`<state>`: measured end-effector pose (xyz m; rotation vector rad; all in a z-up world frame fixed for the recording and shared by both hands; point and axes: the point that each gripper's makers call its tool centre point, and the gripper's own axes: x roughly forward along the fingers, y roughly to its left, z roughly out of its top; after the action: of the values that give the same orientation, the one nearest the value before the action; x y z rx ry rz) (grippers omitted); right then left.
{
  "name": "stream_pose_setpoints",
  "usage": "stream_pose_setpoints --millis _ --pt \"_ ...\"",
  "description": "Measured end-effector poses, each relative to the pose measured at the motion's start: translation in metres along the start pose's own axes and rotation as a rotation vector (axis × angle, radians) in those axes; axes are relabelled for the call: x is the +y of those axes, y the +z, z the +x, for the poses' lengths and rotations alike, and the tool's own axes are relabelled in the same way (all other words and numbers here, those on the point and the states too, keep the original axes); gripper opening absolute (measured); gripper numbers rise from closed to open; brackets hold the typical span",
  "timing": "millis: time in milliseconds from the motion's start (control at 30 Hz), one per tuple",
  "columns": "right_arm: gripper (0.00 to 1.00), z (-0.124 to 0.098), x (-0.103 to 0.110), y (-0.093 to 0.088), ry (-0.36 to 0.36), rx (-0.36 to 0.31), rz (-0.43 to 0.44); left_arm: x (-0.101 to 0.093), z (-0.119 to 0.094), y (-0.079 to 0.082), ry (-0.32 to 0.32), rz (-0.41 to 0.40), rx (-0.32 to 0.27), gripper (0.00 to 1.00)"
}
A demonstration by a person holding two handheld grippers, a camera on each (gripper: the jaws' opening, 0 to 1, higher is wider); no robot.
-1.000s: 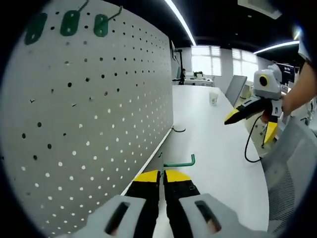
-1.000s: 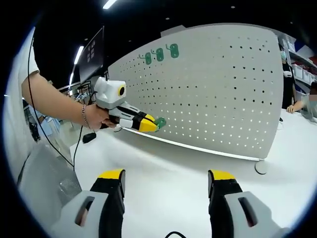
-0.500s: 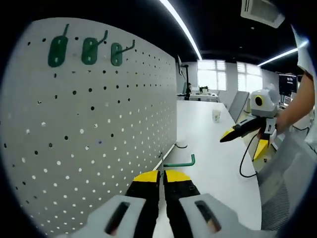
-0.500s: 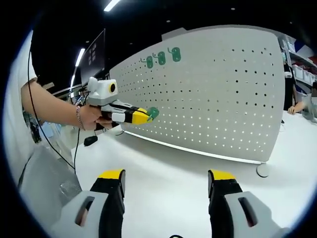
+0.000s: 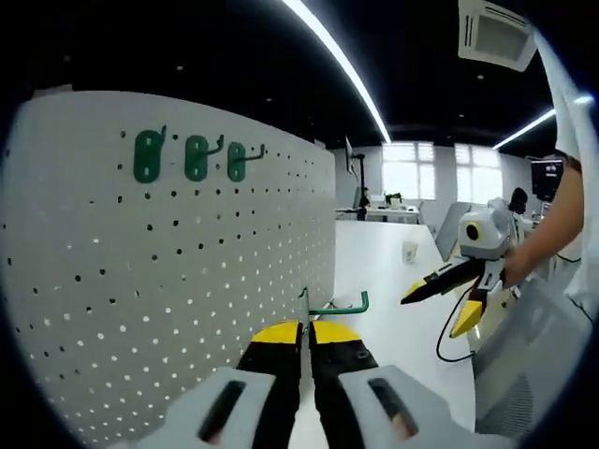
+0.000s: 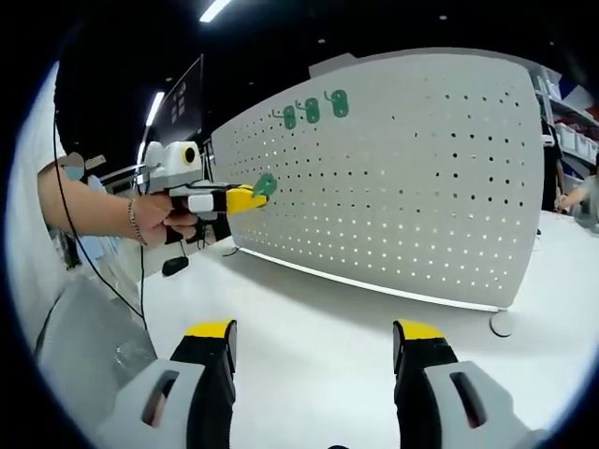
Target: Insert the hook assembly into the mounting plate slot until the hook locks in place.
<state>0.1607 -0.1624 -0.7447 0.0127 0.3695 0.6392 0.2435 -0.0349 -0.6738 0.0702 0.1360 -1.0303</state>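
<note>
Green hook (image 5: 339, 306) pinched between left fingers (image 5: 278, 334).

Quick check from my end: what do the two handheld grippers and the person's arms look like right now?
Both grippers have grey bodies and black jaws with yellow tips. The left gripper has a white housing on top, and a black cable hangs below it. The right gripper matches. The person wears a wrist bracelet and a white short sleeve.

Green hook (image 5: 339, 306): base hidden between shut left gripper (image 5: 307, 329) jaws. Pegboard (image 5: 168, 281): lower edge cut off.
</note>
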Motion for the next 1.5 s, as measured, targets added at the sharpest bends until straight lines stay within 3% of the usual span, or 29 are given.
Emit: stream_pose_setpoints --millis 200,533,833,1033,1133,1200,1500 --pt "0.66 -0.001 0.002 0.003 0.004 -0.006 -0.008 -0.007 -0.013 0.015 0.015 -0.003 -0.051 0.03" --pt "0.66 -0.002 0.005 0.004 0.009 -0.007 -0.014 -0.013 -0.030 0.024 0.048 -0.024 -0.095 0.03" --pt "0.65 -0.009 0.019 0.040 0.058 -0.161 -0.010 -0.014 -0.031 0.024 0.061 -0.032 -0.105 0.03" --pt "0.65 -0.011 0.028 0.058 0.077 -0.223 -0.010 -0.015 -0.033 0.026 0.066 -0.036 -0.113 0.03" --pt "0.64 -0.016 0.034 0.075 0.092 -0.312 -0.020 -0.015 -0.034 0.025 0.070 -0.037 -0.113 0.03" --pt "0.64 -0.017 0.038 0.079 0.120 -0.324 0.013 -0.014 -0.035 0.025 0.072 -0.039 -0.113 0.03" --pt "0.61 -0.009 0.046 0.088 0.137 -0.333 -0.004 -0.017 -0.034 0.024 0.076 -0.044 -0.113 0.03"
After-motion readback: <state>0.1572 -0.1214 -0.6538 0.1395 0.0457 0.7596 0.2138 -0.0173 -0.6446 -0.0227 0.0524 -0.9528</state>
